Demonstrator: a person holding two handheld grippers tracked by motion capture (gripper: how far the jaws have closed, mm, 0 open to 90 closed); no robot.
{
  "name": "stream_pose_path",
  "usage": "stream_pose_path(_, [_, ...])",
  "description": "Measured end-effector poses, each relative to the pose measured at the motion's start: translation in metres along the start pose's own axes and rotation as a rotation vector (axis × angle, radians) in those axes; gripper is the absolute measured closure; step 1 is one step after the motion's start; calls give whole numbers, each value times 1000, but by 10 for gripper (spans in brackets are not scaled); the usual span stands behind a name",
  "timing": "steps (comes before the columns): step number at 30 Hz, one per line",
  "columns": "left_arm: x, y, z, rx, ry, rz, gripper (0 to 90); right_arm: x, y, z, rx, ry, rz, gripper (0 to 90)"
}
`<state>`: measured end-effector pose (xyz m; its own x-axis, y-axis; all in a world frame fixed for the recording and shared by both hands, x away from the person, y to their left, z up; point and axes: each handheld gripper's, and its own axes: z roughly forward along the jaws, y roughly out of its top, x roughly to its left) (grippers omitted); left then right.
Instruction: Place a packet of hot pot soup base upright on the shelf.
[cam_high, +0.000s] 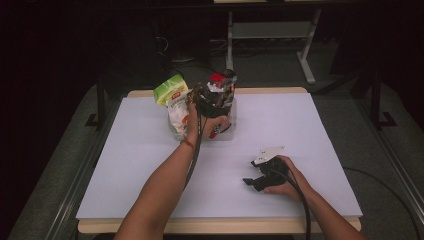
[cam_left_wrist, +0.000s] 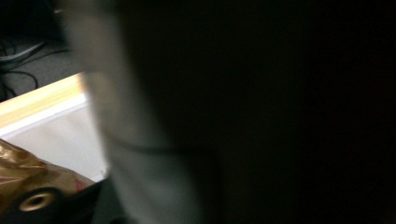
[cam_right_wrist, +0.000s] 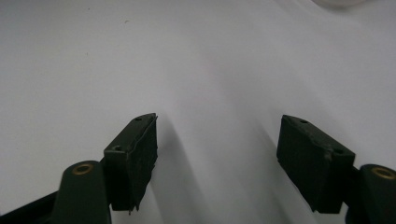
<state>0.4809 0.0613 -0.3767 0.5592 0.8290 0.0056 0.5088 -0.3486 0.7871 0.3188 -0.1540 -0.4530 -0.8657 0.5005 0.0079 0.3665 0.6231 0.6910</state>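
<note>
Left tool (cam_high: 212, 97) sits upper centre of the high view, at the clear container (cam_high: 227, 125) packed w/ snack packs; jaw state cannot be told, since the hand (cam_high: 192, 122) and the packs hide the tips, and the left gripper view is mostly dark blur close to the lens. Lower left of that view: a gold-brown crinkled wrapper (cam_left_wrist: 28, 175) right at the tool, but whether it is clamped cannot be confirmed. Right tool (cam_high: 260, 177) is at lower right of centre in the high view, low over the white tabletop (cam_high: 300, 130), well apart from the container; jaws stand wide apart w/ nothing between them, bare sheet visible betw. the two pads in the right gripper view. Task items: red/white pack (cam_high: 220, 82) stands tallest in the container, at the top of the cluster; a white pouch (cam_high: 177, 117) and a green pack (cam_high: 170, 89) lean just beside the container's left wall, upper left of centre. Step in hand, judged: left tool is working at the container mouth, either seating a pack or taking one out; direction not determinable from this moment. Next move calls for: a straight vertical path at the container opening, light grip to avoid crushing foil, and the right tool brought up to steady the container wall if it tips, as the load looks top-heavy.
</note>
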Motion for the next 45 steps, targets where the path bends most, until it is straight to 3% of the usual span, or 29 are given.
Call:
stream_pose_path(2, [2, 1, 0, 8, 4, -18, 655, 1, 0, 0, 2, -1, -3, 281])
stream_pose_path(5, [2, 2, -2, -5, 1, -39, 736, 1, -1, -1, 0, 3, -1, 279])
stream_pose_path(9, [-1, -2, -5, -112, 16, -46, 789, 1, -1, -1, 0, 1, -4, 279])
stream_pose_path(13, [-4, -8, -9, -272, 37, -46, 796, 1, -1, -1, 0, 1, -3, 279])
stream_pose_path(15, [-4, -12, -8, -335, 15, -52, 795, 1, -1, -1, -2, 2, 1, 278])
stream_pose_path(16, [-7, -15, -6, -357, 41, -50, 793, 1, -1, -1, -2, 4, 2, 278])
stream_pose_path(18, [-8, -22, -1, -376, 43, -54, 792, 1, -1, -1, -1, 5, 3, 276])
stream_pose_path(19, [-7, -27, 1, -386, 53, -75, 788, 0, -1, -1, -3, 4, 0, 275])
stream_pose_path(21, [-3, -33, 3, -399, 36, -108, 783, 1, -1, -1, -3, 4, -5, 276])
stream_pose_path(23, [-2, -37, 2, -403, 39, -121, 772, 1, -1, -1, -5, 4, -5, 276])
stream_pose_path(27, [-6, -39, 1, -399, 30, -69, 748, 2, -1, -1, -3, 4, -5, 275])
stream_pose_path(30, [-2, -37, 2, -355, 14, -62, 714, 2, 0, 0, -3, 3, -6, 274])
stream_pose_path(32, [1, -37, 3, -325, 14, -66, 674, 3, 0, 0, -2, 1, -7, 273])
stream_pose_path(36, [1, -39, 3, -298, -2, -34, 591, 3, 0, 0, -1, 0, -8, 274])
stream_pose_path(41, [0, -40, -3, -242, -51, -2, 415, 3, 0, -1, 0, 2, -10, 275])
stream_pose_path(43, [1, -40, -9, -232, -54, 21, 400, 3, -1, -1, 1, 2, -9, 274])
stream_pose_path(45, [3, -41, -15, -253, -82, 2, 385, 2, -1, -1, 1, 2, -8, 273])
